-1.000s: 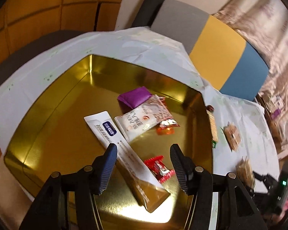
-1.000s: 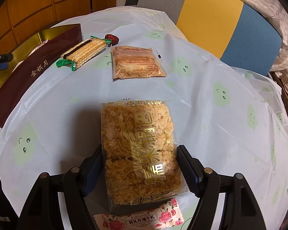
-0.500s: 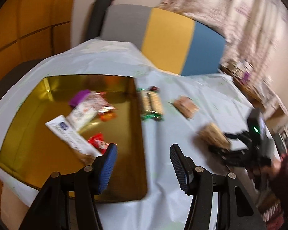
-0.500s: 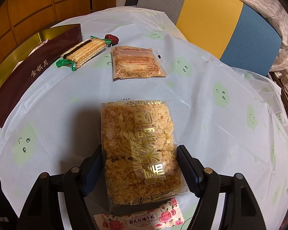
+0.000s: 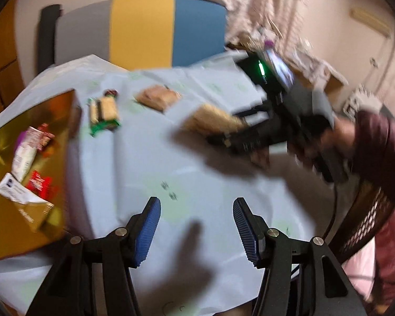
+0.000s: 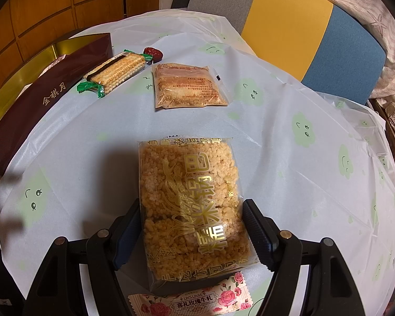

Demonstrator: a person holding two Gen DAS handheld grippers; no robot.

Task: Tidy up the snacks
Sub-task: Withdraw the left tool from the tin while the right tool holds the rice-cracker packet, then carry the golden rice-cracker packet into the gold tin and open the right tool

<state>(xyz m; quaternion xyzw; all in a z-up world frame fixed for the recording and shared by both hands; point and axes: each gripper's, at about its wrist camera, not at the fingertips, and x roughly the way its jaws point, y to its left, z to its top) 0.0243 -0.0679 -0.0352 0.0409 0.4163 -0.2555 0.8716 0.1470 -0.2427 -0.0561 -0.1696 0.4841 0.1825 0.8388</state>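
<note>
A: Left wrist view, status?
B: Left gripper (image 5: pixel 196 227) has its jaws spread with nothing between them; only tablecloth (image 5: pixel 150 163) lies under them. The picture is blurred.
A: Snack locations?
B: The gold box (image 5: pixel 2 210) sits at left and holds several small packets. Just beside its rim lies a green-ended biscuit pack (image 5: pixel 103 114); near that, a clear-wrapped pastry (image 5: pixel 157 97). At right, a hand (image 5: pixel 313 147) in a maroon sleeve (image 5: pixel 379 147) holds the right gripper (image 5: pixel 225 131) at the rice cake (image 5: pixel 214 121).

A: Right wrist view, status?
B: The right gripper (image 6: pixel 191 233) pinches the rice cake (image 6: pixel 191 205) across its width; both pads touch the wrapper edges.
A: Surroundings?
B: A rose-print candy (image 6: pixel 191 299) lies just below the rice cake, touching its near edge. The pastry (image 6: pixel 188 85) rests farther up the tablecloth (image 6: pixel 289 173). The biscuit pack (image 6: pixel 115 72) lies beside the box (image 6: pixel 18 92), with a red candy (image 6: pixel 153 52) at its far end. A chair (image 6: pixel 289 23) stands behind the table.
</note>
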